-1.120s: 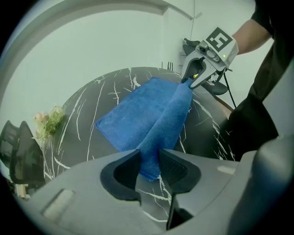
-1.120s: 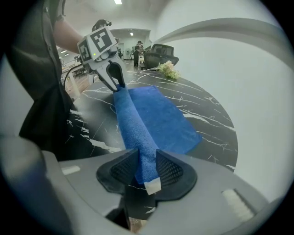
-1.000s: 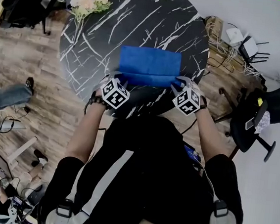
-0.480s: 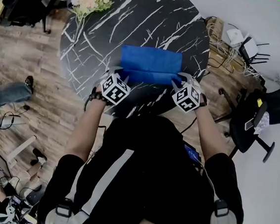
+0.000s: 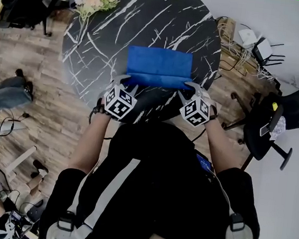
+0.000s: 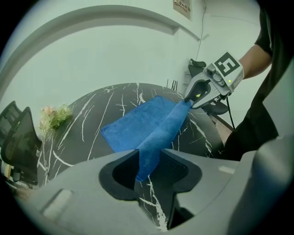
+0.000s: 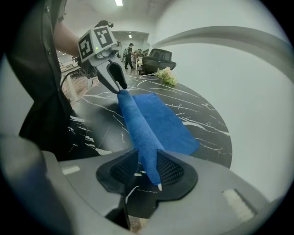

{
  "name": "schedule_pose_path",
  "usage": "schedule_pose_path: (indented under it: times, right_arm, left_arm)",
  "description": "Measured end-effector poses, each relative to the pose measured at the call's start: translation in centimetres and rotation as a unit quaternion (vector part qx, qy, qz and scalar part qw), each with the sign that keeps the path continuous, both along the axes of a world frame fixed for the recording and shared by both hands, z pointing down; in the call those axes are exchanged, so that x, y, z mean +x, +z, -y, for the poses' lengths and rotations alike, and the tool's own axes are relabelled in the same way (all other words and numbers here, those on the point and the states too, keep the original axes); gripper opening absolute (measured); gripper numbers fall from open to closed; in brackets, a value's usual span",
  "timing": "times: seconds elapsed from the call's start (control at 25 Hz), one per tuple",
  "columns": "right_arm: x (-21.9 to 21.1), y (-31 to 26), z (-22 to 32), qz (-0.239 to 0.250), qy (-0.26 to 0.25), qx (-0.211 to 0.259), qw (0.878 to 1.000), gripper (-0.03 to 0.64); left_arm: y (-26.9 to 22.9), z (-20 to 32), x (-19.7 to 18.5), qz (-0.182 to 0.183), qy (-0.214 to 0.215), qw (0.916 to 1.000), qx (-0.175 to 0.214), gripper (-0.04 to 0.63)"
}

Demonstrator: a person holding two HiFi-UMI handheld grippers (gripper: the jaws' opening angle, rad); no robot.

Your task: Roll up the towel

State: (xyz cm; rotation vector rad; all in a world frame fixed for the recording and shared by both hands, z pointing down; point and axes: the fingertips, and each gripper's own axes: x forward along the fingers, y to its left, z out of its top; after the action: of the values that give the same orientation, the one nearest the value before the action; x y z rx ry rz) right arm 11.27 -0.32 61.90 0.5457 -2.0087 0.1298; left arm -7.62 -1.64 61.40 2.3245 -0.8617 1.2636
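Currently, the blue towel (image 5: 159, 64) is spread on the round black marble table (image 5: 104, 42), with its near edge lifted clear of the top. The left claw (image 5: 127, 80) pinches the near-left corner. Its jaws have just been opening slightly, with the cloth caught between the pads. The right claw (image 5: 188, 87) pinches the near-right corner, cloth bunched between its pads. The raised edge runs as a taut ridge from claw to claw. The towel's far part lies flat on the table. Flowers (image 5: 95, 0) sit at the far-left rim, well apart from the towel.
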Motion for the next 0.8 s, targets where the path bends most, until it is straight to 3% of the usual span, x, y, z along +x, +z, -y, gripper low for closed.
schedule_pose_path:
  times: [0.32,0.8]
  right_arm:
    - [0.3,1.8,-2.5,-0.011,0.020,-0.026,0.999,0.129]
    - [0.2,2.8,0.1,0.005,0.124,-0.015,0.992,0.127]
  left_arm:
    - [1.4,-2.7,0.2,-0.003,0.017,0.9997,-0.016,0.146]
    - [2.9,-1.0,-0.3,-0.023,0.027,0.9993,-0.011,0.133]
